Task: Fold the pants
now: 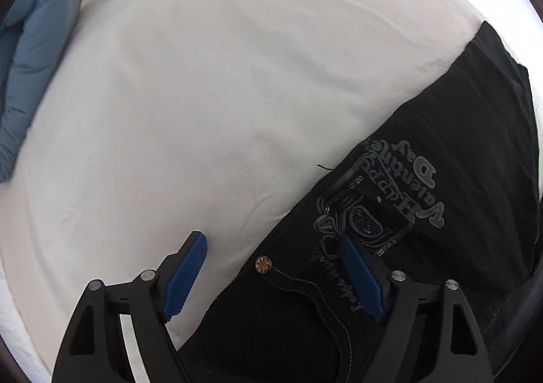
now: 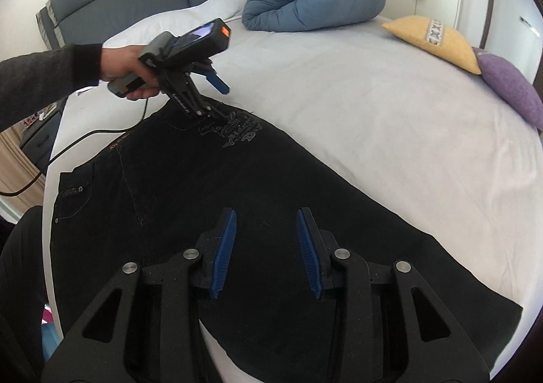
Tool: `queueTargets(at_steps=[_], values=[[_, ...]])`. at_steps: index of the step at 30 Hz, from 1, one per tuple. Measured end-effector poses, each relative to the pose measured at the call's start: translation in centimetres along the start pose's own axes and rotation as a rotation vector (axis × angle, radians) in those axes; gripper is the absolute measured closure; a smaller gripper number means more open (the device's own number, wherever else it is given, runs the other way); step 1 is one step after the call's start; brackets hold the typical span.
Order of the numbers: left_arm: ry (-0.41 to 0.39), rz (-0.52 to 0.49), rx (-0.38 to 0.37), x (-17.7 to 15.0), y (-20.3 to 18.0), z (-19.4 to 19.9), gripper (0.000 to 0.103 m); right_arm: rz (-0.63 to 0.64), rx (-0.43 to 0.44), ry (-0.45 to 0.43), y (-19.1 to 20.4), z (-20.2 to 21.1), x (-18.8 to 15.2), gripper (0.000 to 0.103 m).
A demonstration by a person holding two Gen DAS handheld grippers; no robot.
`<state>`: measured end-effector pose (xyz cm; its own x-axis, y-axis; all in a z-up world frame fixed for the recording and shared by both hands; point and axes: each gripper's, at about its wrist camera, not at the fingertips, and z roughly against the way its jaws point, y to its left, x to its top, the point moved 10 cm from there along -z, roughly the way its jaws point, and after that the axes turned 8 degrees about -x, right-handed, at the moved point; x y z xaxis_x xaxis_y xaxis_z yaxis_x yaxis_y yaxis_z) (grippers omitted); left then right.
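Right wrist view: the right gripper (image 2: pixel 264 247) hangs over the pants' legs, fingers apart, holding nothing.
Left gripper (image 2: pixel 217 101): a hand (image 2: pixel 124 69) tips it down at the pants' far edge; fingers wide apart, one over the white bed sheet (image 1: pixel 203 94), one over the gray print (image 1: pixel 383 193).
Pants (image 2: pixel 210 199): black, flat on the bed, waist to the left, legs running to the right.
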<state>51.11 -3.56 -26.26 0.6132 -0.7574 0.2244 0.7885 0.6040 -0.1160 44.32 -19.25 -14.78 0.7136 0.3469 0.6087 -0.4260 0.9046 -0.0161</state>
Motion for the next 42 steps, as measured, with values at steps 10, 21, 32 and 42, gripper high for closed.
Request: queueTargets(at_steps=[10,21,32,42], values=[[-0.039,-0.032,-0.005,0.1,-2.4,1.3,0.093,0.072,0.018,0.011,0.5,-2.7,2.9,0.067],[-0.271,-0.167,0.102,-3.9,-7.6,9.3,0.093,0.244,0.033,0.067,3.3,-7.1,7.7,0.067],[-0.3,-0.192,0.109,-5.5,-8.9,9.6,0.093,0.337,0.04,0.165,6.0,-12.3,8.8,0.079],[-0.328,-0.219,0.103,-7.7,-9.7,11.4,0.093,0.59,-0.065,0.089,11.0,-6.8,7.4,0.101]])
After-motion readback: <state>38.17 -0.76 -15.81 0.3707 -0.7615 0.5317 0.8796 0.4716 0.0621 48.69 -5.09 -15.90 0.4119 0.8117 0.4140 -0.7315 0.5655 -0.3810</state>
